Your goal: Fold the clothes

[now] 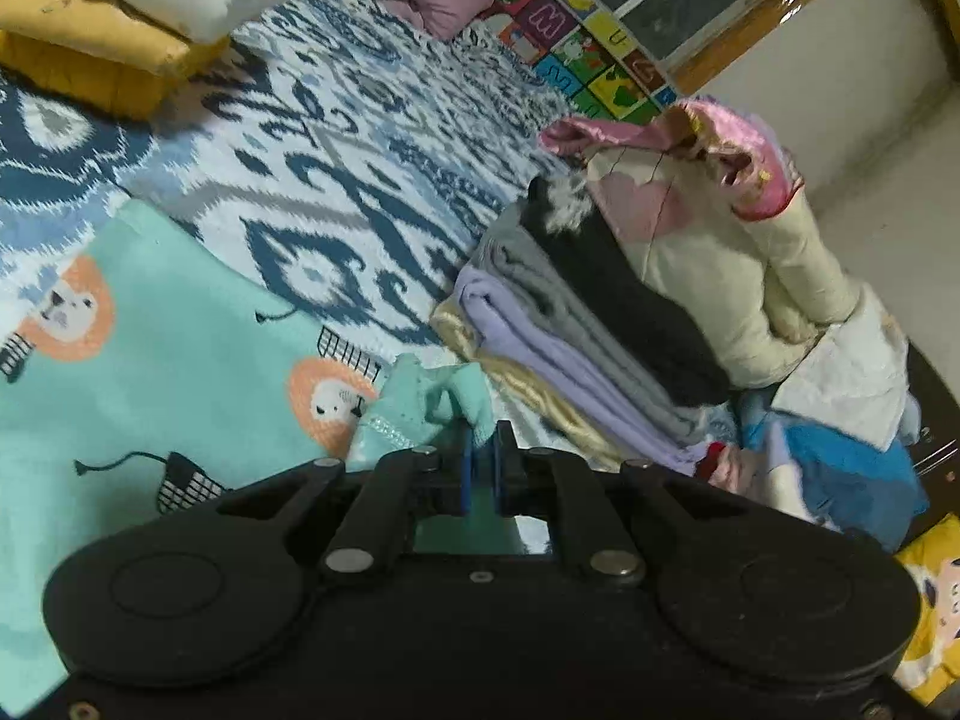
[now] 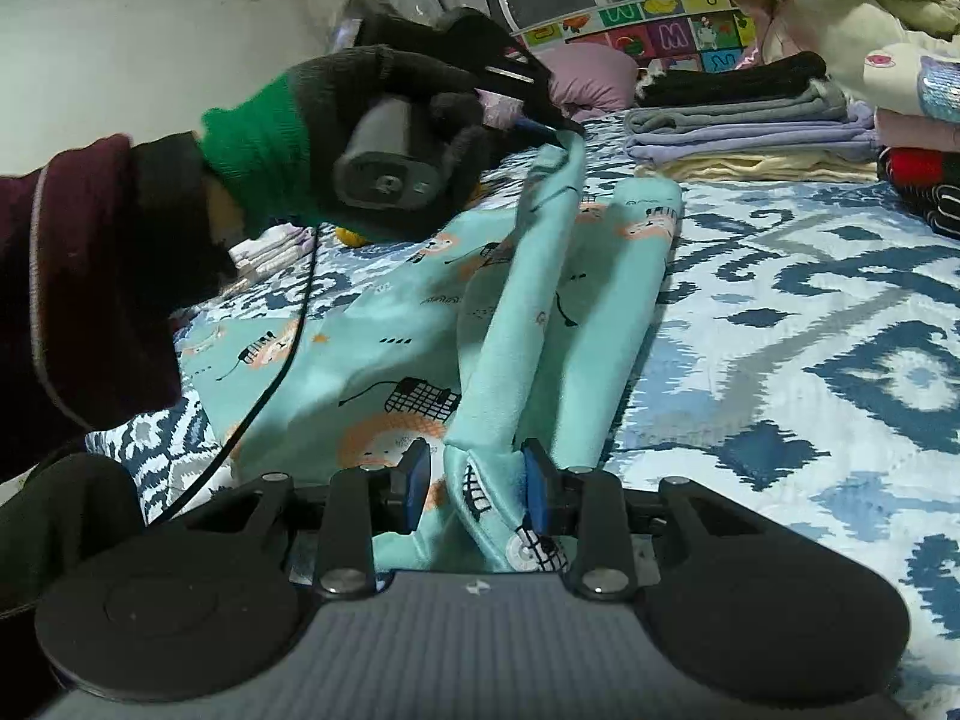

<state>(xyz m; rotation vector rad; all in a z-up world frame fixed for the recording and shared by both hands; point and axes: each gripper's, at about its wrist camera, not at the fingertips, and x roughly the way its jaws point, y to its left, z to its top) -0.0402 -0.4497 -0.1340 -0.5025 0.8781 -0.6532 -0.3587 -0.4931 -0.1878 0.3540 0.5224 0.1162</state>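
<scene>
A teal garment with lion prints point(image 1: 150, 372) lies spread on the patterned bedspread point(image 1: 336, 180). My left gripper point(image 1: 485, 438) is shut on a bunched teal corner of it. In the right wrist view a person's gloved hand point(image 2: 336, 120) holds that left gripper point(image 2: 564, 129) above the bed, with a teal strip hanging from its tip. That strip runs as a raised fold of the garment point(image 2: 510, 330) down into my right gripper point(image 2: 474, 468). The right pads stand partly apart and pinch the thick fold's near end between them.
A stack of folded clothes point(image 1: 576, 324) sits to the right with bulky cream and pink bedding point(image 1: 720, 252) behind it; the same stack point(image 2: 750, 132) shows at the far right. Yellow and white pillows point(image 1: 90, 42) lie far left. A black cable point(image 2: 288, 360) crosses the garment.
</scene>
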